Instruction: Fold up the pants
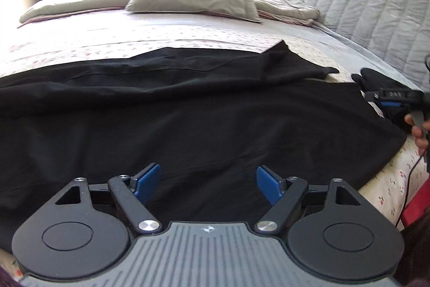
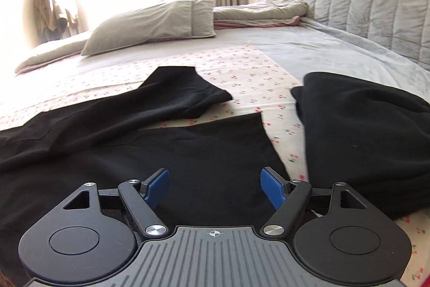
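- The bed (image 2: 309, 55) fills both views; its near edge is cut off under my tools, and the window behind is too washed out with light to read.
- The pants (image 1: 188, 109) lie spread flat and black across the flowered sheet (image 2: 242, 71), so dark that I can hardly make out seams or folds. From my left tool the waist end runs out of view at the left. From my right tool both leg ends show, parted in a V.
- A second dark garment (image 2: 362, 131) lies bunched at the right, cut off by the view's edge; I cannot tell what it is.
- A grey pillow (image 2: 150, 20) lies at the far side.
- My left gripper (image 1: 208, 180) hangs over the pants, blue pads apart, nothing between them.
- My right gripper (image 2: 215, 187) is likewise spread wide above one leg, gripping nothing.
- From the left view my right hand (image 1: 419, 131) is half cut off.
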`<state>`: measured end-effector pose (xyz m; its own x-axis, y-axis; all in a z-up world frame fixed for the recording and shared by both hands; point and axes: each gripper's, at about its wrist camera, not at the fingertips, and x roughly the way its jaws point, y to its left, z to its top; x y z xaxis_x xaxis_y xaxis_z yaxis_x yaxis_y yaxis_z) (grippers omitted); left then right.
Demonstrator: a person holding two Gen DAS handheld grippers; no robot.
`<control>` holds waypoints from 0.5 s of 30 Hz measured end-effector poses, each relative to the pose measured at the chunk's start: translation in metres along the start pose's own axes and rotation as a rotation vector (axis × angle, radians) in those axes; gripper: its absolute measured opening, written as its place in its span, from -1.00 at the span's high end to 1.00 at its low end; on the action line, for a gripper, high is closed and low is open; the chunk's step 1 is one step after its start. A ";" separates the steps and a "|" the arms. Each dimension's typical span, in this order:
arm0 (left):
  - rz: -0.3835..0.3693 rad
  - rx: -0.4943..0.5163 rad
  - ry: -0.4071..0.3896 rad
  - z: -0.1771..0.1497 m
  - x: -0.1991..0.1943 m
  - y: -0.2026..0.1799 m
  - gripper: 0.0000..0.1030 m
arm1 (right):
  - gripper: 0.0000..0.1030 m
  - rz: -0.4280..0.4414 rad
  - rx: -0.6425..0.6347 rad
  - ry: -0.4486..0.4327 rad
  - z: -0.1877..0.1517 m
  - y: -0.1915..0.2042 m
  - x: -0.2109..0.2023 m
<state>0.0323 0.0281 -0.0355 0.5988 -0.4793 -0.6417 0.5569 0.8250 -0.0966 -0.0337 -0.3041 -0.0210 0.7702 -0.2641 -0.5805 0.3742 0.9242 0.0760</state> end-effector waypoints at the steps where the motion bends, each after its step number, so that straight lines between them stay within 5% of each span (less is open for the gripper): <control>1: -0.017 0.035 0.003 -0.002 0.007 -0.009 -0.63 | -0.48 0.020 -0.032 0.007 0.001 0.008 0.005; 5: -0.056 0.206 0.092 -0.013 0.028 -0.031 -0.72 | -0.48 0.088 -0.163 0.071 0.000 0.039 0.031; 9: -0.101 0.213 0.128 -0.014 0.032 -0.026 -0.78 | -0.56 0.049 -0.125 0.144 0.008 0.033 0.076; 15: -0.170 0.235 0.160 -0.018 0.030 -0.020 -0.88 | -0.57 -0.141 0.011 0.124 0.034 -0.018 0.109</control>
<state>0.0290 0.0021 -0.0664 0.3985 -0.5359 -0.7443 0.7699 0.6365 -0.0461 0.0611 -0.3588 -0.0579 0.6403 -0.3539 -0.6818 0.4799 0.8773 -0.0047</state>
